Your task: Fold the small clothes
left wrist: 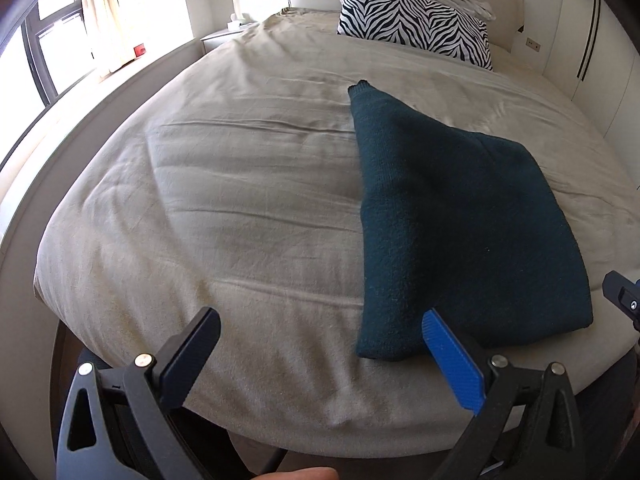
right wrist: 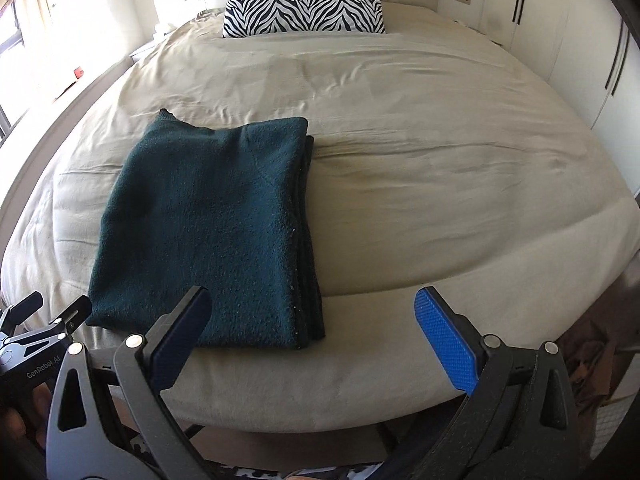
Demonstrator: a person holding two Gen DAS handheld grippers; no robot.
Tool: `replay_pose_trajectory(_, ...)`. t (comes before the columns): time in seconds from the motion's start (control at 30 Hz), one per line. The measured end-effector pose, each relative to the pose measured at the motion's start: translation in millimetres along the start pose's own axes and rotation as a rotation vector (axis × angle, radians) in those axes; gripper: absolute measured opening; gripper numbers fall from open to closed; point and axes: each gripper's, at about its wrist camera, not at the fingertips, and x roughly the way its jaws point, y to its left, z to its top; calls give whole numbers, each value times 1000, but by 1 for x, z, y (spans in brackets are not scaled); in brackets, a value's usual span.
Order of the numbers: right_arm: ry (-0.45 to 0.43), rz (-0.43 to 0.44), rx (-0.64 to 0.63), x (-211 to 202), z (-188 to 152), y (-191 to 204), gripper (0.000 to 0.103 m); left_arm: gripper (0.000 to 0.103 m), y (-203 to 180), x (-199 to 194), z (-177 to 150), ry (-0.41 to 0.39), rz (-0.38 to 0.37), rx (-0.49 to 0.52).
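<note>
Left wrist view: the left hand-held gripper hangs wide and empty at the foot of the bed, the folded green garment just beside its right finger. A careless pinch could catch the bedcover too.

Right wrist view: the right hand-held gripper is equally wide and empty; the garment lies near the bed's edge, where a tug might spill its stacked layers.

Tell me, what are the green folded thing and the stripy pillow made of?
The green garment looks like a fuzzy knit or fleece, matte, with a nubbly surface. The zebra pillow seems to be smooth woven cloth with a printed pattern; which fibre, I cannot tell.
</note>
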Motion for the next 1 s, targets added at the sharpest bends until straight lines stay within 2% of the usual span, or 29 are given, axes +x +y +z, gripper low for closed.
replay_pose_trajectory(0.5, 27, -30, -37, 15, -8, 12, 103, 103, 14, 0, 1, -26, -4, -21)
replay_pose_trajectory(1.0, 40, -28, -30, 23, -11, 9, 103, 103, 6, 4, -1, -22, -6, 8)
